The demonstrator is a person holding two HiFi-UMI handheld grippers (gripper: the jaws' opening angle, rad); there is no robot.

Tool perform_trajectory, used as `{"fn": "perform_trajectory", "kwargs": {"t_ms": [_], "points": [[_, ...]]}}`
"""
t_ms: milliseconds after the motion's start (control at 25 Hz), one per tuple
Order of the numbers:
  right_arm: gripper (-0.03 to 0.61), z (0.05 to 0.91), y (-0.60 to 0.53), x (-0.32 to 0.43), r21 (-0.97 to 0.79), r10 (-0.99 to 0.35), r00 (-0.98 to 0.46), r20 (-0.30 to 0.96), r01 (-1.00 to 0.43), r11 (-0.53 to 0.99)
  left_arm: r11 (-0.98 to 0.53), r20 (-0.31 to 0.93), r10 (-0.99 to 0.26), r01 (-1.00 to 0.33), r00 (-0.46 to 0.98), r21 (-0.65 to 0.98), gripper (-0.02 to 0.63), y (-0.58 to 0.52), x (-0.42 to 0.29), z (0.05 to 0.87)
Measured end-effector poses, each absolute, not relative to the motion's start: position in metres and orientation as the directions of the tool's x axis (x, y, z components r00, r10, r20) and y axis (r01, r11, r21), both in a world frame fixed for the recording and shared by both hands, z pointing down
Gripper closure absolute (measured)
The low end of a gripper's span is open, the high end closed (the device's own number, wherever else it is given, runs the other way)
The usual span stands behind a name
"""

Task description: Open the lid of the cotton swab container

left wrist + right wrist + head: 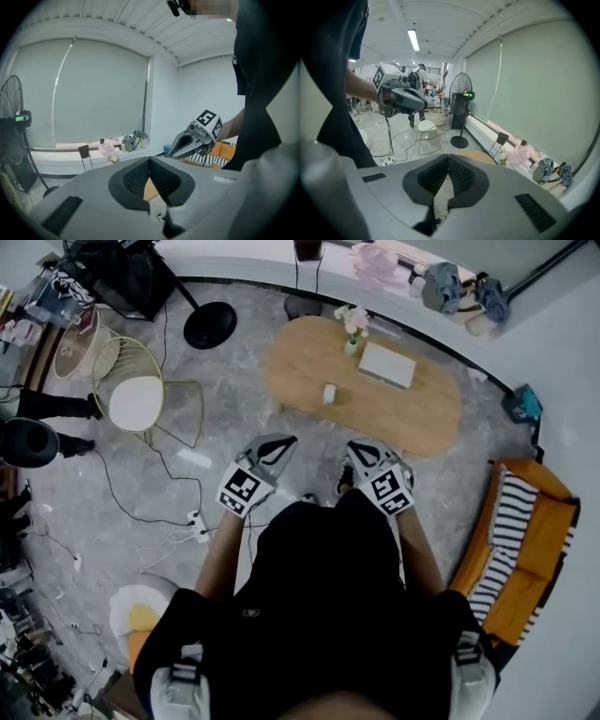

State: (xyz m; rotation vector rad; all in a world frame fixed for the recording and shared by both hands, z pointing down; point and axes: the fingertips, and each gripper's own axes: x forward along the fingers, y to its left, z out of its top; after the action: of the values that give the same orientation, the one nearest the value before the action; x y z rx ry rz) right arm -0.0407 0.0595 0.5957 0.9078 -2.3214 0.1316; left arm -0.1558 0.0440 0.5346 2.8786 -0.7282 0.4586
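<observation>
While standing on the grey floor (234, 418) short of the bench (431, 423), holds both forearms out ahead of the body with elbows bent. Carries left claw (277, 442) and right claw (359, 452) side by side with a gap between them, marker cubes facing up. Points both claws forward and somewhat downward, toward the near edge of the bench.

Grips nothing with either. In the left gripper view, shows black ribbed pads (138, 178) meeting at the tips with no thing between. In the right gripper view, shows the same: jaws pressed together and empty. Catches the right claw off to the side in the left gripper view, and the left claw likewise in the right one, each on the end of a forearm. Shows only a sliver of tan bench top below each pair of closed pads.

Finds the cotton swab container (329, 394) only in the head view: small, white, upright, on the wooden top toward the bench's near edge, left of centre. Sits ahead of the claws and roughly between their two lines, well apart from both, with bare floor in between. Too small to tell how the lid stands. Shares the bench with a vase of flowers (352, 332) at the far edge and a flat white box (387, 364) just right of the vase.
</observation>
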Motion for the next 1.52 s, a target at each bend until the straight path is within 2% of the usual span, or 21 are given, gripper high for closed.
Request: {"fn": "perform_trajectory", "kwargs": {"t_ms": [720, 1200, 1520], "points": [[0.583, 0.610, -0.040, 0.023, 0.086, -0.459, -0.628, 0.628, -0.530, 0.843, -0.807, 0.352, -0.531, -0.587, 0.771, 0.069, 0.614, -0.047, -0.083, 0.535], [0.583, 0.621, -0.072, 0.027, 0.060, -0.382, -0.687, 0.618, -0.444, 0.894, -0.729, 0.370, -0.618, -0.682, 0.693, 0.058, 0.614, -0.067, -0.081, 0.542], [0.583, 0.625, -0.087, 0.034, 0.027, -0.401, -0.675, 0.619, -0.492, 0.870, -0.736, 0.368, -0.614, -0.675, 0.698, 0.053, 0.614, -0.089, -0.087, 0.546]]}}
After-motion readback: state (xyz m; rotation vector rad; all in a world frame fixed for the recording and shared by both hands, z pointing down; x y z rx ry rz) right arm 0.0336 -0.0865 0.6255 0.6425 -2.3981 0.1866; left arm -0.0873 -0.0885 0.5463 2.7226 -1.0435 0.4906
